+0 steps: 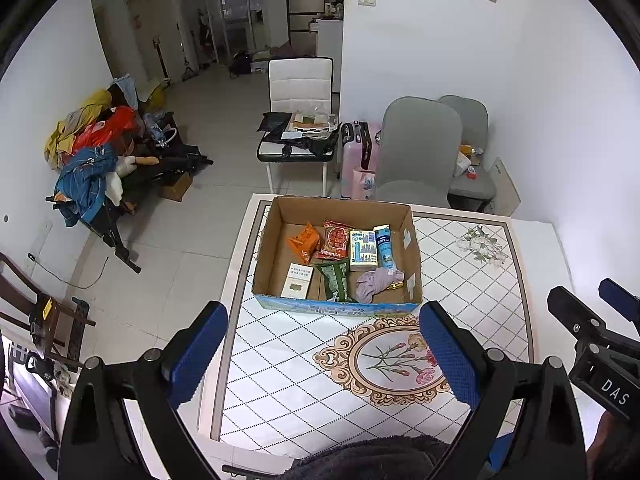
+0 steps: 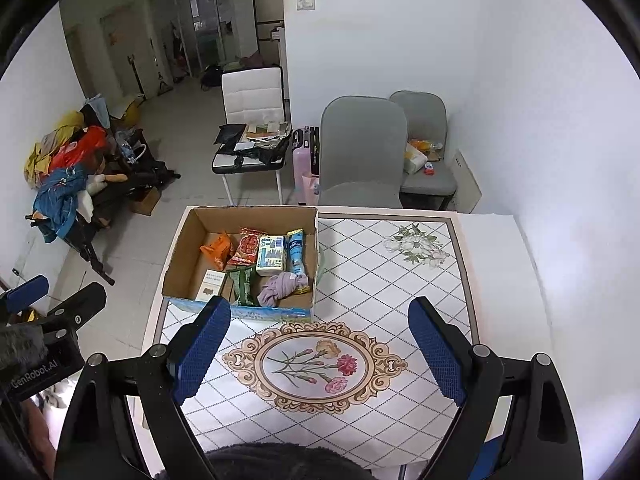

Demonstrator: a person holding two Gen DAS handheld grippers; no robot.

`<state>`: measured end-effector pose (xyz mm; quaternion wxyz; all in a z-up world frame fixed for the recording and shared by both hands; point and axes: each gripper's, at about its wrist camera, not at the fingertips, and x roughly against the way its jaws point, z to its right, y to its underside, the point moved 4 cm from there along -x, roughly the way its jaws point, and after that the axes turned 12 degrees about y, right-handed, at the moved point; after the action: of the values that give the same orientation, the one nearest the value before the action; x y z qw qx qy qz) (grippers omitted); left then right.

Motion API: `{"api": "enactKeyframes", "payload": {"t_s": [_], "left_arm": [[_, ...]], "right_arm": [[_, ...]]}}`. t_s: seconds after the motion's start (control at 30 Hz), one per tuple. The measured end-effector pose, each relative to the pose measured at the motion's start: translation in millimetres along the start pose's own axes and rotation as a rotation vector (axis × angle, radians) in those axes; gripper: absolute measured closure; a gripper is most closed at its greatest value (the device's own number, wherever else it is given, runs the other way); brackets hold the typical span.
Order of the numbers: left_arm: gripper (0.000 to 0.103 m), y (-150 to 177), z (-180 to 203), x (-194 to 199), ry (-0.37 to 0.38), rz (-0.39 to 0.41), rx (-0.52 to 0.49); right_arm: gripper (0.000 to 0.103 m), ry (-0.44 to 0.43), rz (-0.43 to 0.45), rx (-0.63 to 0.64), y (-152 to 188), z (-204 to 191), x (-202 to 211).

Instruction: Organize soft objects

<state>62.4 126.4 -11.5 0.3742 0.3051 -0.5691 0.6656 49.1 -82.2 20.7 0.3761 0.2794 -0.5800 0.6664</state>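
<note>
Near the front right corner of the cardboard box (image 1: 280, 216), one crumpled lilac cloth (image 1: 374, 283) is lying on the box floor, touching a small gold-coloured item whose kind I cannot tell. Sharing the box with it are six packaged goods: one orange packet (image 1: 303, 241), one red snack bag (image 1: 335, 239), one pale carton (image 1: 363, 250) printed with blue, one blue tube (image 1: 385, 247) leaning along the right wall, one green wrapper (image 1: 335, 281) and one white box (image 1: 297, 281) at the front left. The orange packet, red bag, carton and tube are sitting in a row at the back; the wrapper, white box and cloth are lying in front.

The cardboard box is standing on a table (image 1: 480, 280) covered with a diamond-patterned cloth bearing a flower medallion (image 1: 390, 360), which is lying bare between the box and both grippers. The left gripper (image 1: 326, 354) is hovering above the table's near edge with its fingers spread wide and nothing between them. The right gripper (image 2: 320, 354) is hanging likewise, fingers wide apart and gripping nothing. Each is showing at the edge of the other's view.

Beyond the table, two grey chairs (image 1: 420, 148) and one white chair (image 1: 300, 84) are standing, with a pink suitcase (image 1: 360, 148) between them. A heap of clothes (image 1: 92, 152) is sitting by the left wall.
</note>
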Motion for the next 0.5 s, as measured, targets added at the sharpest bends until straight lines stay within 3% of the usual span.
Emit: {"api": "enactKeyframes", "payload": {"t_s": [0.5], "left_arm": [[0.005,1.6,-4.1,-5.7,0.020,-0.024,0.000]], "right_arm": [[0.011,0.008,-0.022,-0.012,3.6,-3.5,-5.0]]}}
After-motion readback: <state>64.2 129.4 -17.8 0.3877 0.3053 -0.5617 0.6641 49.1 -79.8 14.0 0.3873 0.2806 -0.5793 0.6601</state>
